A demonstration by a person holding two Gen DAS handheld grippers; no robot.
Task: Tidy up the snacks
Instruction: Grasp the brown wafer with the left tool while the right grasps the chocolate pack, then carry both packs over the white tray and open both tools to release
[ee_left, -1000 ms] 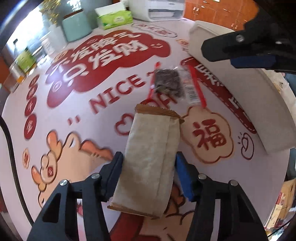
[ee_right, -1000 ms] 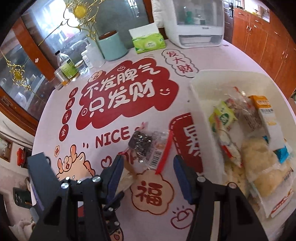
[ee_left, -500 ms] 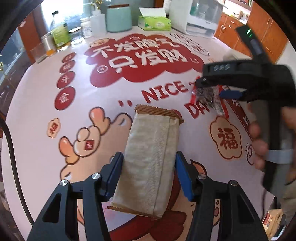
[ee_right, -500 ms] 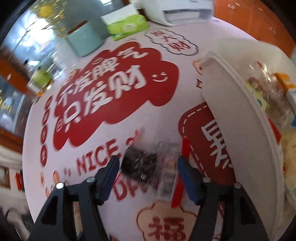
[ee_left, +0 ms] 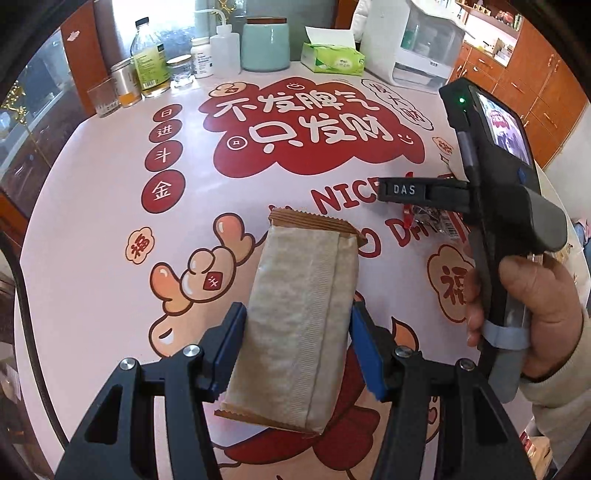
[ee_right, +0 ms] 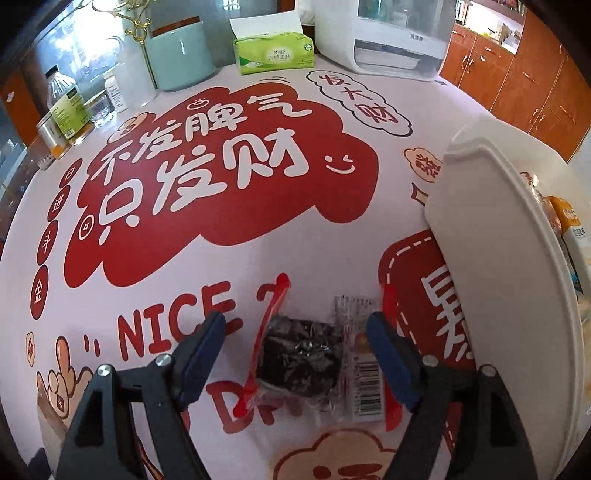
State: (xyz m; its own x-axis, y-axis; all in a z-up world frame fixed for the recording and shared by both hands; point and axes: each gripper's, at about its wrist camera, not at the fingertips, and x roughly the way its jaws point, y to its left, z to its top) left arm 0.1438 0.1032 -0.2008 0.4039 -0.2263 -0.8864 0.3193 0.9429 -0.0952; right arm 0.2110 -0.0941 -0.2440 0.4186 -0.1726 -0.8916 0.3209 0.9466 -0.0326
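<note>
My left gripper [ee_left: 297, 347] is shut on a tan snack packet [ee_left: 295, 325] with brown crimped ends, held above the table. My right gripper [ee_right: 295, 350] is open, its fingers on either side of a clear packet of dark snack [ee_right: 303, 356] with red edges that lies on the table; the same packet shows under the right gripper in the left wrist view [ee_left: 432, 218]. A white bin [ee_right: 491, 236] stands at the right with several snack packs [ee_right: 570, 221] inside.
A teal jar [ee_right: 181, 55], a green tissue box [ee_right: 275, 51] and a white appliance [ee_right: 384, 33] stand at the table's far edge. Bottles and jars [ee_left: 147, 62] stand at the far left. Wooden cabinets [ee_right: 524, 81] are behind.
My right gripper has come down and moved forward over the dark snack packet, so its open fingers now straddle it. The left gripper keeps the tan packet and has turned left, away from the bin.
</note>
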